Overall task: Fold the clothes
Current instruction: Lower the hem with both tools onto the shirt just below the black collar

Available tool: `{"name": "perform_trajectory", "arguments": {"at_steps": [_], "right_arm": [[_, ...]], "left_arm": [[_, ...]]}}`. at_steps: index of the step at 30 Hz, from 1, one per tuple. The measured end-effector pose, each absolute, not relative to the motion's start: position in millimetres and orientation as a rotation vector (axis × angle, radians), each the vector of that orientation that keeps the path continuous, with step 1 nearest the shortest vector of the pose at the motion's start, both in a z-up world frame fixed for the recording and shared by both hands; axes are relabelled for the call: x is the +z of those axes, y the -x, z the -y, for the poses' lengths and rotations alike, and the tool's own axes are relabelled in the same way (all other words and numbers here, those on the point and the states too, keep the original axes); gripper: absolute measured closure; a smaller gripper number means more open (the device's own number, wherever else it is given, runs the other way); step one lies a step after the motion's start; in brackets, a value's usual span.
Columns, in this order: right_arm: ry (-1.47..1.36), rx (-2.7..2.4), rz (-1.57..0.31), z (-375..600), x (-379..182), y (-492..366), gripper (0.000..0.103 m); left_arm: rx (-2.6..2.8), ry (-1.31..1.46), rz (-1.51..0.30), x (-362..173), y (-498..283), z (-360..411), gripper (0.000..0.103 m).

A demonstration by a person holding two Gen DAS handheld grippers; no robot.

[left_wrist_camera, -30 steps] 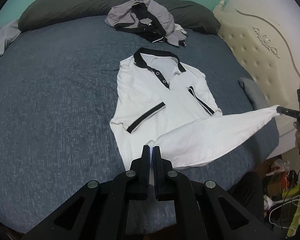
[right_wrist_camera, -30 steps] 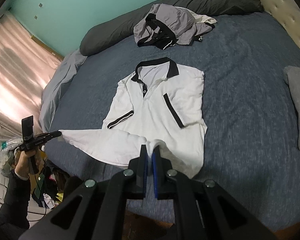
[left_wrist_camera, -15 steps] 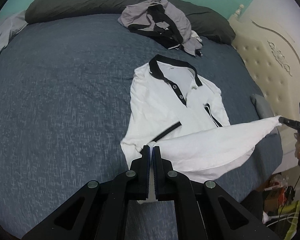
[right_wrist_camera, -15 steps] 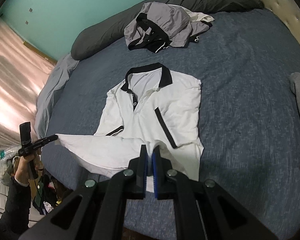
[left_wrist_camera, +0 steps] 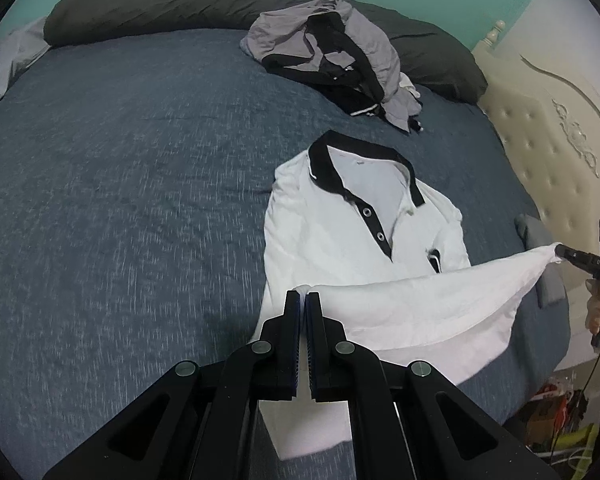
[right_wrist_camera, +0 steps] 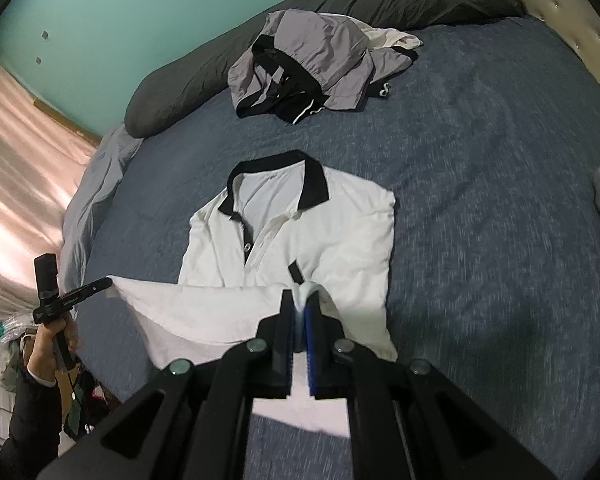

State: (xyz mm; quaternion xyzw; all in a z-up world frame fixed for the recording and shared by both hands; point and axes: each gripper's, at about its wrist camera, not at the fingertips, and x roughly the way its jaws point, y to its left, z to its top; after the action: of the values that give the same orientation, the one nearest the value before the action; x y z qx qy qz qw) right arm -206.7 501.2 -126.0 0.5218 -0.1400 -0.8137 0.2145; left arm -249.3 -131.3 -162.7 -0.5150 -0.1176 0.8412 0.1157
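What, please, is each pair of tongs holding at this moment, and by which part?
Both hold the white polo shirt by its bottom hem: the left tongs pinch one hem corner, the right tongs the other, with the hem stretched between them.

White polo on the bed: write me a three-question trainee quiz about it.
1. True or false: both tongs are shut on the polo's hem.
2. Which part of the polo lies flat on the bed? A) collar end B) hem
3. Fill in: the heap beyond the collar is grey and ____.

Key: 1 true: left tongs and right tongs each pinch a hem corner. 2 A. 3 black.
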Motion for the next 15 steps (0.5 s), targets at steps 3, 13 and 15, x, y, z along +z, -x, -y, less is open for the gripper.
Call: {"name": "perform_trajectory", "arguments": {"at_steps": [3, 13, 15], "right_arm": [[-1.448, -2.269, 0.402, -501, -134, 227, 0.099], [-1.467, -2.307, 0.414, -504, -161, 291, 0.099], [-1.47, -2.31, 0.415, -504, -167, 303, 0.099]], "left_arm": [[2.467, 1.51, 0.348, -169, 268, 133, 0.1], [2.48, 1.518, 0.361, -192, 332, 139, 0.1], [2.481, 1.512, 0.374, -196, 343, 140, 0.1]]}}
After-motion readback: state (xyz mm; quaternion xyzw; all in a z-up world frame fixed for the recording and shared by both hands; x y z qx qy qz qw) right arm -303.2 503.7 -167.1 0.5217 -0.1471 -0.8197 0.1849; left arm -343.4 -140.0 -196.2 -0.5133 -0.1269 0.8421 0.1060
